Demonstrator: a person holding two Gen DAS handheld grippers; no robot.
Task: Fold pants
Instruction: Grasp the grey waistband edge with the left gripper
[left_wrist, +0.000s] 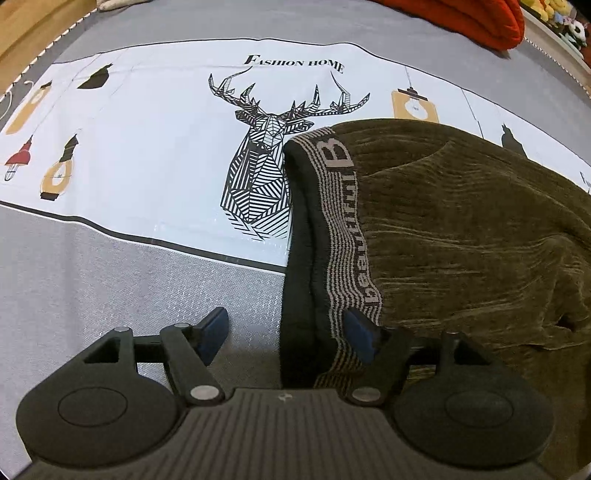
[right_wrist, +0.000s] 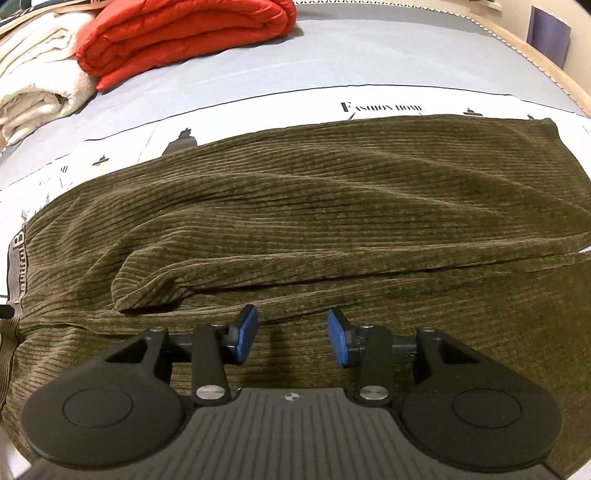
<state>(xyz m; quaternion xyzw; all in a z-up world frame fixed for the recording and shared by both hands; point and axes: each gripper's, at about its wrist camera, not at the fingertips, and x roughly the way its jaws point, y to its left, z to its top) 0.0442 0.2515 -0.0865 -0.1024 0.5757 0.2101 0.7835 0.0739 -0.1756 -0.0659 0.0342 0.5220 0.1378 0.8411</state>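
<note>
Pants (right_wrist: 332, 206) leg ends cut off, right side.

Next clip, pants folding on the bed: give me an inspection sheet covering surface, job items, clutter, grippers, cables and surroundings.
Surface: grey bedsheet with a white deer-print band.
Job's things: olive corduroy pants lying flat, one leg folded over the other; striped lettered waistband at the left end.
Clutter: folded red quilt and cream blanket at the far edge.
Grippers: left gripper open, waistband between its fingers, not pinched; right gripper open above the pants, holding nothing.
Cables: nothing seen.
Surroundings: wooden bed frame; plush toys beyond it.
</note>
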